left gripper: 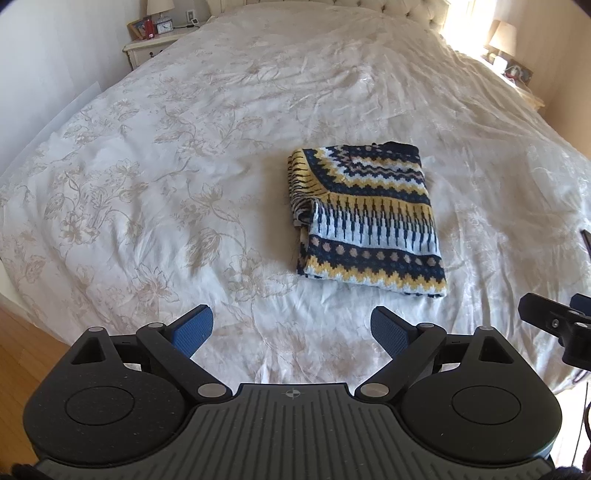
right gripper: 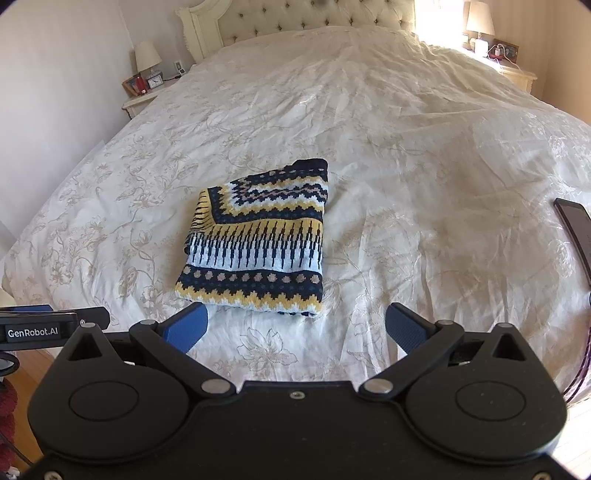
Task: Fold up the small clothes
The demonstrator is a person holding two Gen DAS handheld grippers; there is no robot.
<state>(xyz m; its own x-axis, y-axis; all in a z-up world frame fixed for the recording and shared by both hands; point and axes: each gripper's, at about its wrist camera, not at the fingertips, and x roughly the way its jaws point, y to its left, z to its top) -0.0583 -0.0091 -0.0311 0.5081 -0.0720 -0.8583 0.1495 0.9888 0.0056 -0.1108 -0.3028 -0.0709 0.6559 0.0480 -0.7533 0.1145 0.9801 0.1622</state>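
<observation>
A small knitted garment (left gripper: 364,218) with navy, yellow and white zigzag bands lies folded into a neat rectangle on the bed; it also shows in the right wrist view (right gripper: 258,240). My left gripper (left gripper: 291,330) is open and empty, held above the bedspread short of the garment's near-left corner. My right gripper (right gripper: 295,326) is open and empty, just short of the garment's near edge. The right gripper's black body shows at the right edge of the left wrist view (left gripper: 557,325). The left gripper's body shows at the left edge of the right wrist view (right gripper: 44,326).
The bed (left gripper: 184,166) has a white floral bedspread and a tufted headboard (right gripper: 314,18). Nightstands with lamps stand at the far left (right gripper: 147,88) and far right (right gripper: 517,74). A dark flat device (right gripper: 576,229) lies at the bed's right edge. Wooden floor (left gripper: 22,350) lies on the left.
</observation>
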